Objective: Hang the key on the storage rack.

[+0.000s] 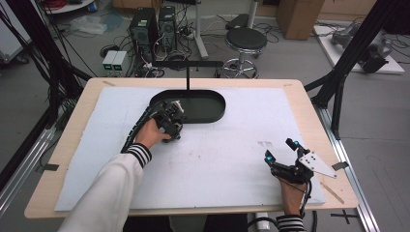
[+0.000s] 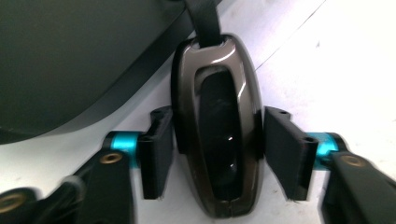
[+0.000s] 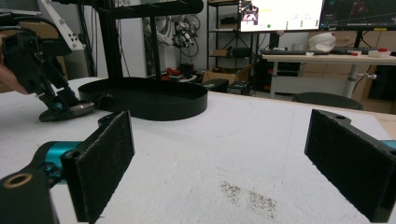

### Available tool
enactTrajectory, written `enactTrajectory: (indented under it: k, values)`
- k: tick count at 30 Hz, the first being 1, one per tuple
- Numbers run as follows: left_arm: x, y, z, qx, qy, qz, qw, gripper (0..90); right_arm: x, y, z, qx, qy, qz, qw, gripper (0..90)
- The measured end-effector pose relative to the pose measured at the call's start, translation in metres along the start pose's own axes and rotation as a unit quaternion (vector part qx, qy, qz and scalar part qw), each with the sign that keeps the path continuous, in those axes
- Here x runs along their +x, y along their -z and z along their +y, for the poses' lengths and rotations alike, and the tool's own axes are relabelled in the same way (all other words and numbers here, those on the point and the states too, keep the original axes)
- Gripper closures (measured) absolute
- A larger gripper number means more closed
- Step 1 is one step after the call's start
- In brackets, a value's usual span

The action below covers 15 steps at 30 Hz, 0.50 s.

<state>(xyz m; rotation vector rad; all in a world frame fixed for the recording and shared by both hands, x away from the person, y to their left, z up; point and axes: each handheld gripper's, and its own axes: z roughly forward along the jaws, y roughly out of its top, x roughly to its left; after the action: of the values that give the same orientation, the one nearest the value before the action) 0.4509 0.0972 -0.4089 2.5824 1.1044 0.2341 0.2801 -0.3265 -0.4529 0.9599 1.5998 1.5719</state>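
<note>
My left claw (image 2: 217,149) has its pads on both sides of the shiny key fob (image 2: 217,126), not squeezing yet. I should squeeze slowly, staying centered. My right claw (image 3: 219,163) rests wide open, lower in the frame.

Looking like a robotics lab or research workshop. Sitting on a grey floor, a wooden table (image 1: 72,140) framed by black rails (image 1: 345,63). Standing beyond the far edge, two computer towers (image 1: 154,26) amid tangled cables (image 1: 181,36), with a round stool (image 1: 245,41) to their right. Lying far right, cardboard boxes (image 1: 300,17) and gear on a white board (image 1: 360,53). Glowing in the right gripper view, monitors (image 3: 280,14) over a desk (image 3: 327,58), with loaded shelves (image 3: 224,37) behind.
</note>
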Motion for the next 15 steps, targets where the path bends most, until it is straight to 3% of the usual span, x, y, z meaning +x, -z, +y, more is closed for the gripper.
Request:
enactTrajectory:
  k: [6,13,15]
  values:
    - [-0.0034,-0.0006,0.0025,0.009,0.013,0.011,0.9998,48.4,0.0003,0.0004,-0.0001,0.000,-0.005,0.000,1.0000,7.3]
    - [-0.0040,0.0043,-0.0001,0.005,-0.023,0.032,0.9992,48.6,0.0000,0.0004,-0.0001,-0.001,-0.005,0.001,1.0000,7.3]
    - [-0.0027,0.0081,-0.0012,-0.002,-0.023,0.027,0.9994,48.7,0.0000,0.0004,-0.0001,-0.001,-0.005,0.001,1.0000,7.3]
